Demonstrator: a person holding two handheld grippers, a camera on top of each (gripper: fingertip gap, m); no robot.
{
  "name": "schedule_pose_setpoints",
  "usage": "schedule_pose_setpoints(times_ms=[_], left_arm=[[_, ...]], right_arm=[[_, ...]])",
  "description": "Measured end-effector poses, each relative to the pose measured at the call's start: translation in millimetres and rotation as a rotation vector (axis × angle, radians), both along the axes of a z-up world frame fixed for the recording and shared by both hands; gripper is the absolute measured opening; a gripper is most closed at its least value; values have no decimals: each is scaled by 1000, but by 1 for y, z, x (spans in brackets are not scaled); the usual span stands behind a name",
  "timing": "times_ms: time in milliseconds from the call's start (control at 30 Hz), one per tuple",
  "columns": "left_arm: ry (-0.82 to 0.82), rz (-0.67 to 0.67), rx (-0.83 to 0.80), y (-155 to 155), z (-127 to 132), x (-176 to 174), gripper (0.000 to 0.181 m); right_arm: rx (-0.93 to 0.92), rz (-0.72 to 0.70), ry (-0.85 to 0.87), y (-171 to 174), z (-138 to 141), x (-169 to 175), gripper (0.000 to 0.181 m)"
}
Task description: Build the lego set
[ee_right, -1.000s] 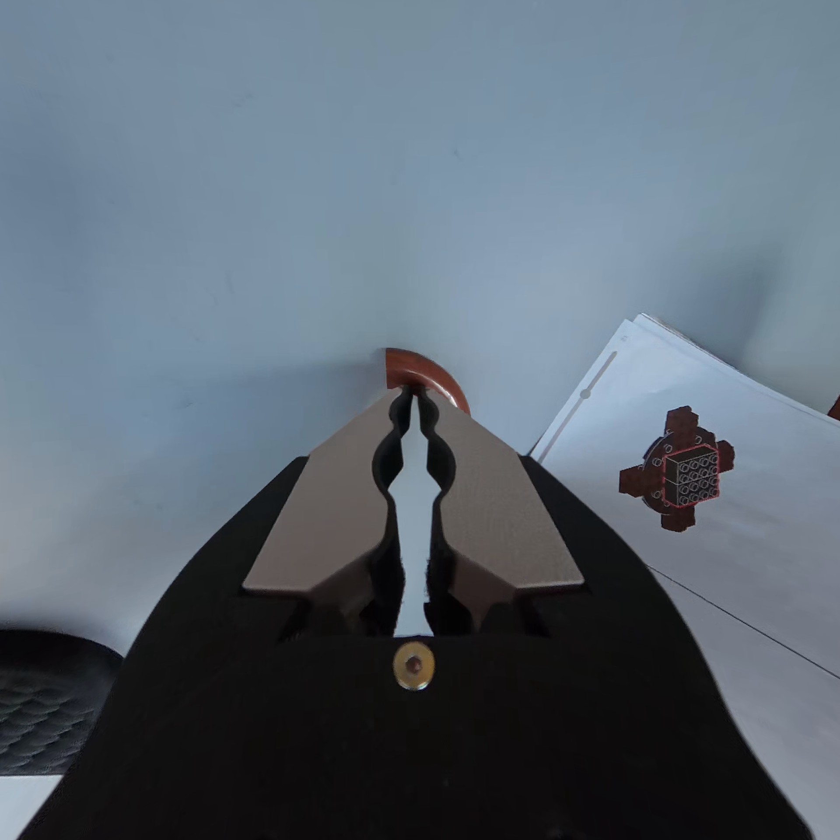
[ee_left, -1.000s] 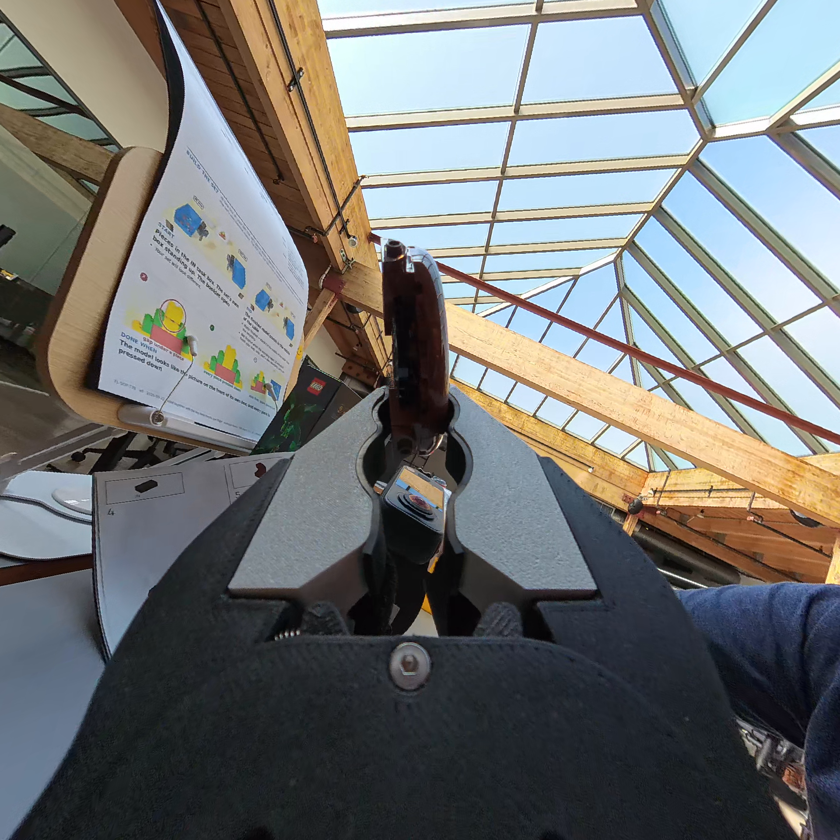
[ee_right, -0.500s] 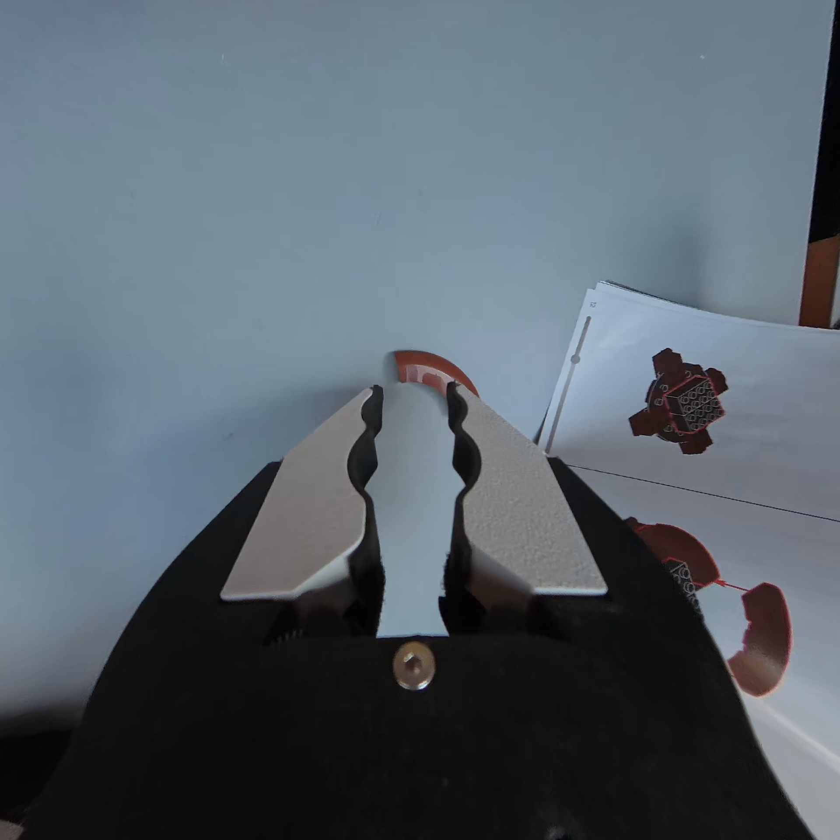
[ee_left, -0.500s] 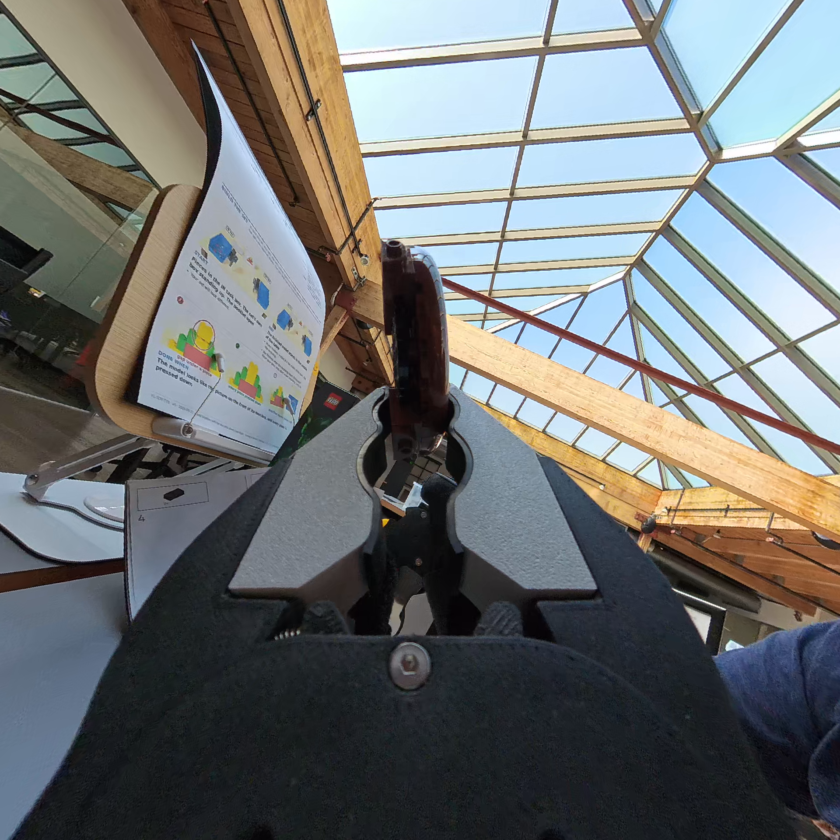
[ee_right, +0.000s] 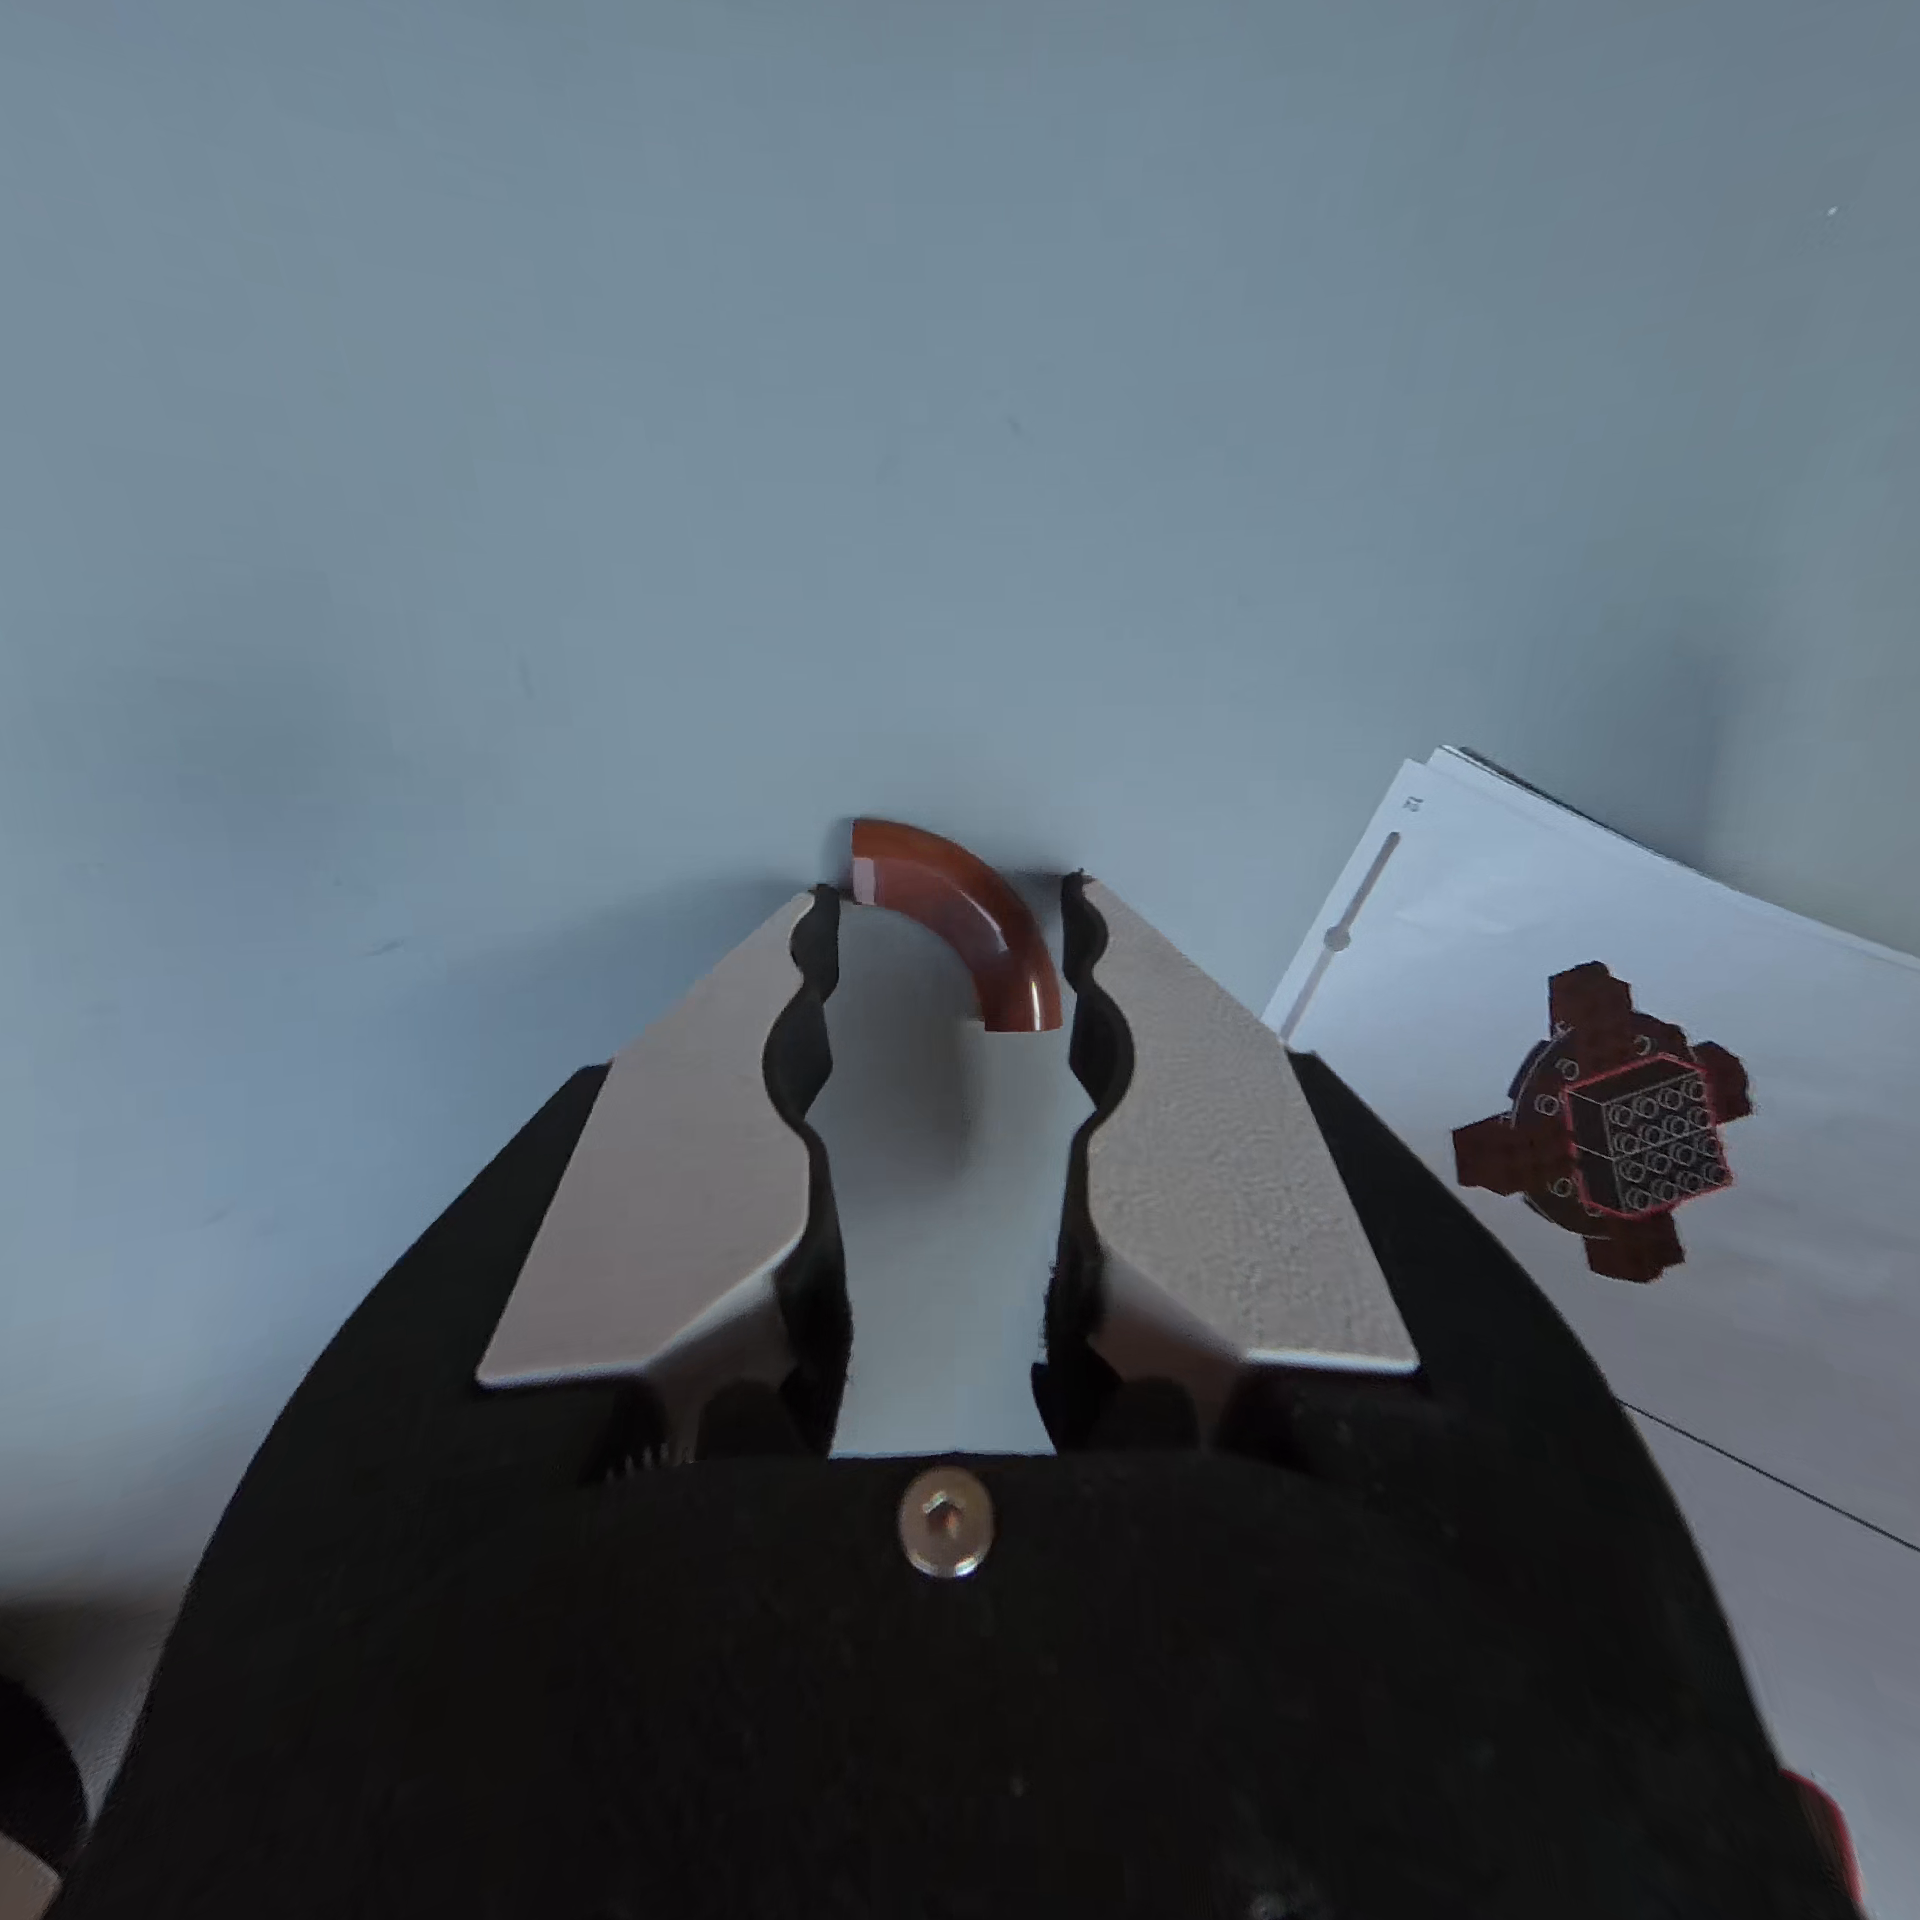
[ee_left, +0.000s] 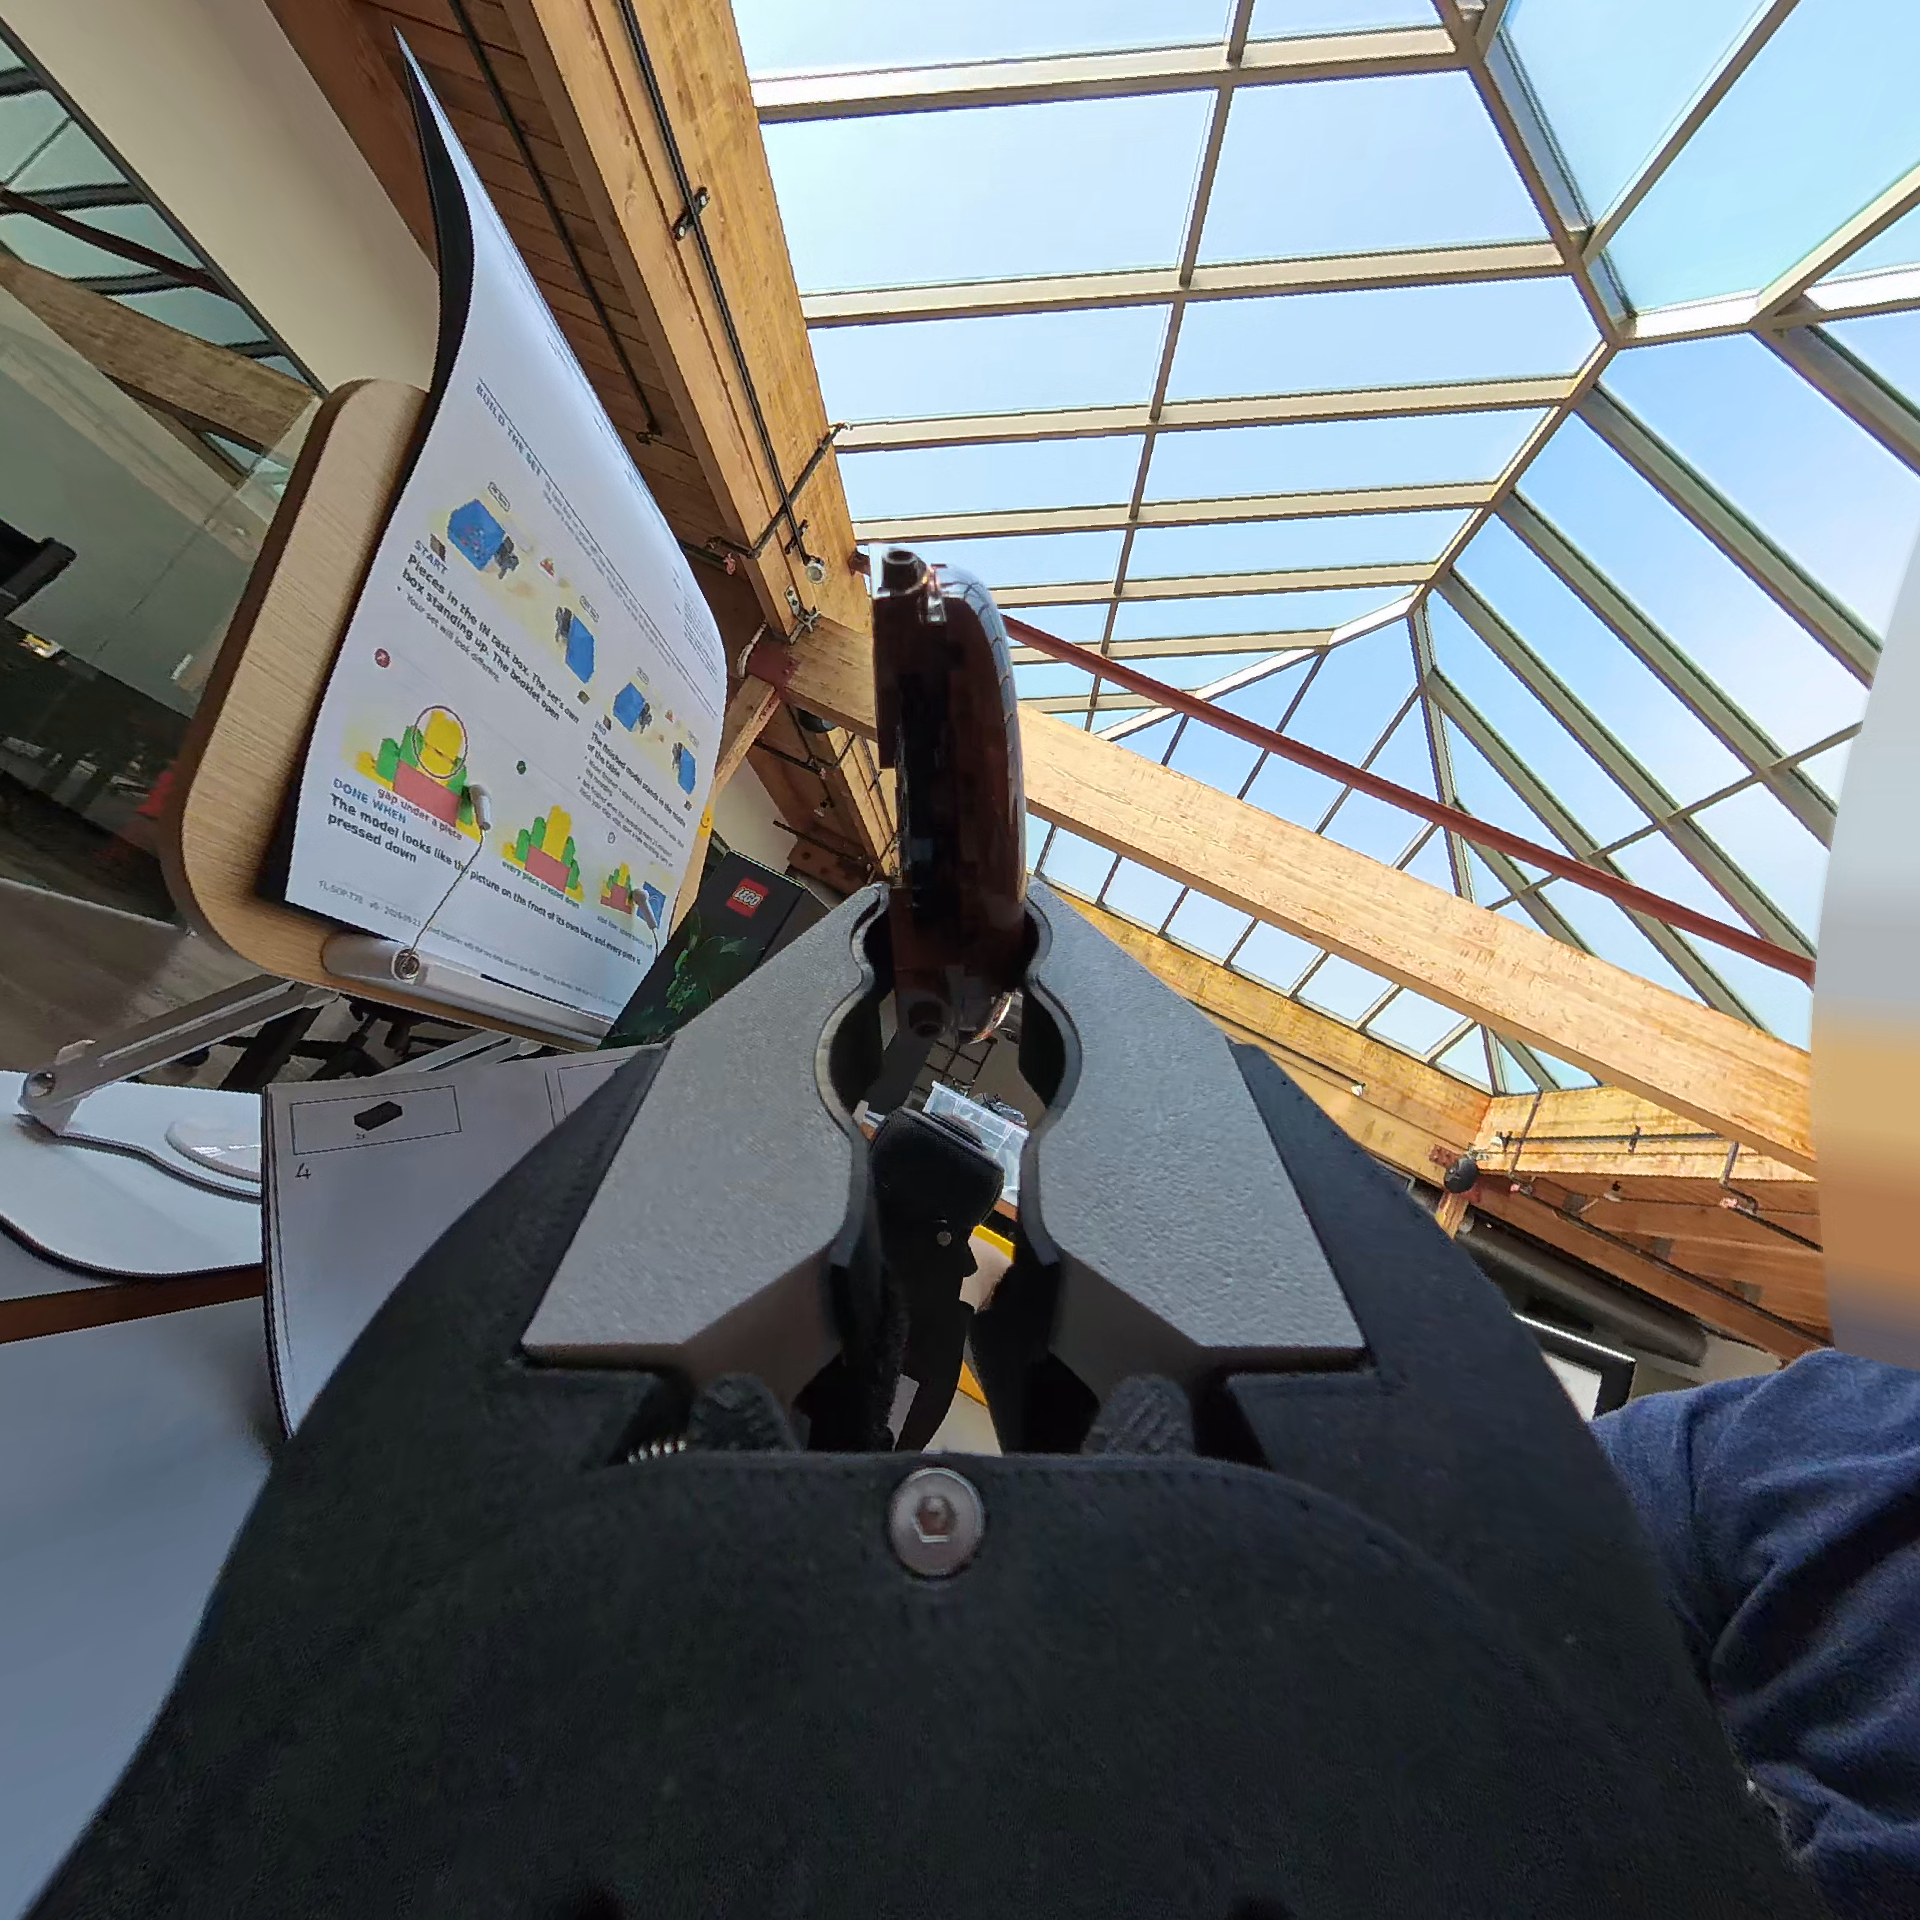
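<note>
Left gripper (ee_left: 951, 935): its fingers are clenched on a dark reddish-brown rounded assembly (ee_left: 951, 769), which is held on edge and points up toward the glass roof.

Right gripper (ee_right: 951, 894): its fingers are released and spread, low over the pale surface (ee_right: 727, 416), with nothing between them that they grip.

Curved piece (ee_right: 961, 914): a glossy reddish-brown quarter-arc tile lies flat on the surface, between the two fingertips and closer to the right one. I cannot tell if it touches that finger.

Instruction booklet (ee_right: 1662, 1039): it lies open just beside the right gripper; the page shows a brown round base with a studded block in the middle.

Instruction sheet (ee_left: 499, 675): it stands on a wooden stand (ee_left: 270, 665) behind the left gripper, with the dark set box (ee_left: 717, 935) near it.

Progress: I judge the build is at an early stage. One partial assembly exists in the left gripper, and the arc tile is not yet picked up.

What is left: most likely to grasp the arc tile, to press it on the assembly, then to continue with the later pages.
</note>
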State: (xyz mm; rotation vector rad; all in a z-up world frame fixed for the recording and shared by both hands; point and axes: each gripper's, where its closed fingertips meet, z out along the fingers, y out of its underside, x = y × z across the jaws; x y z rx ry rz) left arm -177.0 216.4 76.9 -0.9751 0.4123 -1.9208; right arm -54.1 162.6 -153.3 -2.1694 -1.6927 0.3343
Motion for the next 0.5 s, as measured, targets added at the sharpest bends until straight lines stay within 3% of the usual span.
schedule_pose_setpoints(times_ms=[33, 367, 500], left_arm=[[3, 0, 0, 0, 0, 1, 18], [-17, -6, -11, -1, 1, -1, 18], [16, 4, 2, -3, 1, 1, 18]], right_arm=[[-3, 0, 3, 0, -1, 0, 43], [10, -68, 86, 1, 0, 1, 32], [25, -154, 76, 2, 0, 5, 31]])
